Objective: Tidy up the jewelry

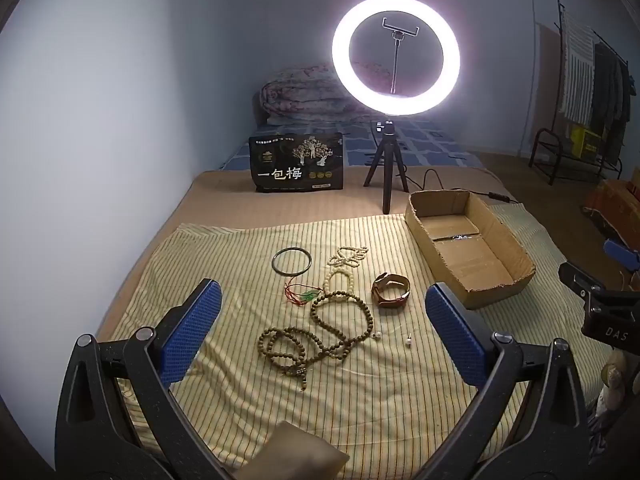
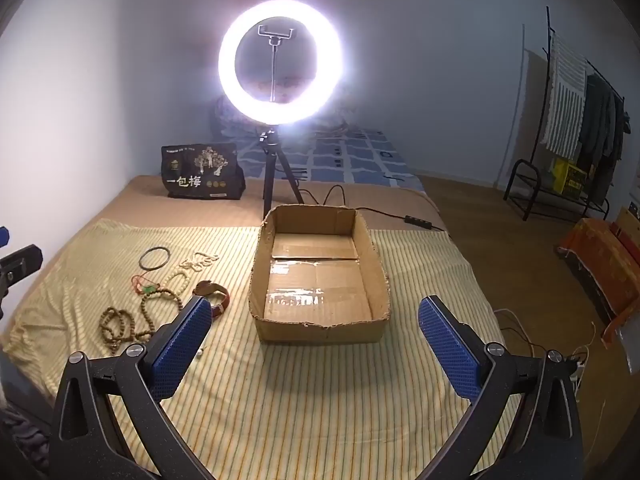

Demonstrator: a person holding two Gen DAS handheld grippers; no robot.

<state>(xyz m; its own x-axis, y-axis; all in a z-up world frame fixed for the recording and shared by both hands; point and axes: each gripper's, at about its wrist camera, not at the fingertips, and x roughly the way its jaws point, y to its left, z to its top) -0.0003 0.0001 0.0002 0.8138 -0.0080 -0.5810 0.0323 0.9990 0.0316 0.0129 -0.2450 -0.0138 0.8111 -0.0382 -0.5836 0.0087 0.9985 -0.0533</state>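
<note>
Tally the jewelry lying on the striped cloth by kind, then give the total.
Bead strands: 4, namely the long brown strand, the brown loop, the pale bracelet and the pale heap
Bangle: 1
Watch: 1
Red-cord green pendant: 1
Small loose white pieces: 2
Total: 9

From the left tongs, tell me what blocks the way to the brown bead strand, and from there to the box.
Nothing visible does. The left tongs hang open above the bead strand. Only the watch lies on the cloth toward the box; lifting clears it.

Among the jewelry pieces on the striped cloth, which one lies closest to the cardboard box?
The brown leather watch. It lies beside the cardboard box; the bead strings and the dark bangle lie farther left.
</note>
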